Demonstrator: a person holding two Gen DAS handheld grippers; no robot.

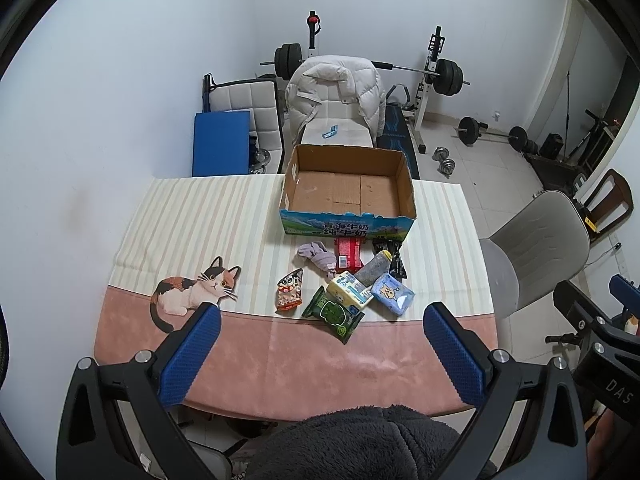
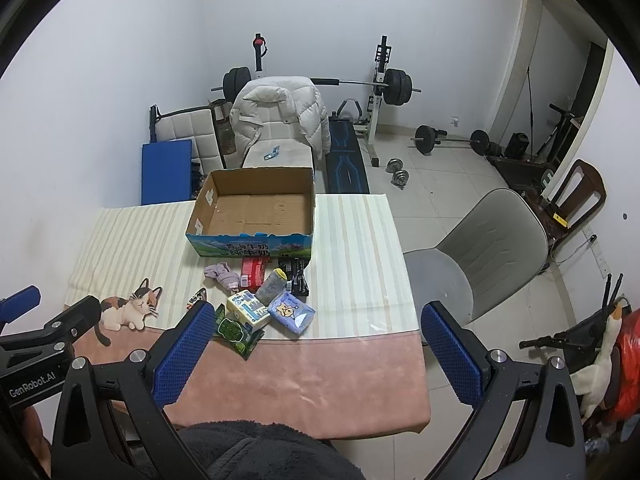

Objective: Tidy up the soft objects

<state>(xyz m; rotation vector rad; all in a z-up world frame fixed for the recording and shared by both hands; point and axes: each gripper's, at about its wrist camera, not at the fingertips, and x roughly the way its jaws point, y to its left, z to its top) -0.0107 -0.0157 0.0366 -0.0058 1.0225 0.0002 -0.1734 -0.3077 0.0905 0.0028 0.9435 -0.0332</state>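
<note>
An empty cardboard box stands at the table's far middle. In front of it lies a cluster of soft items: purple socks, a red pack, a black pack, a grey sponge, a yellow tissue pack, a blue tissue pack, a green wipes pack and a snack bag. My left gripper and right gripper are open and empty, held high above the table's near edge.
The tablecloth has a cat print. A grey chair stands right of the table. A chair with a white jacket, a blue mat and gym weights stand beyond.
</note>
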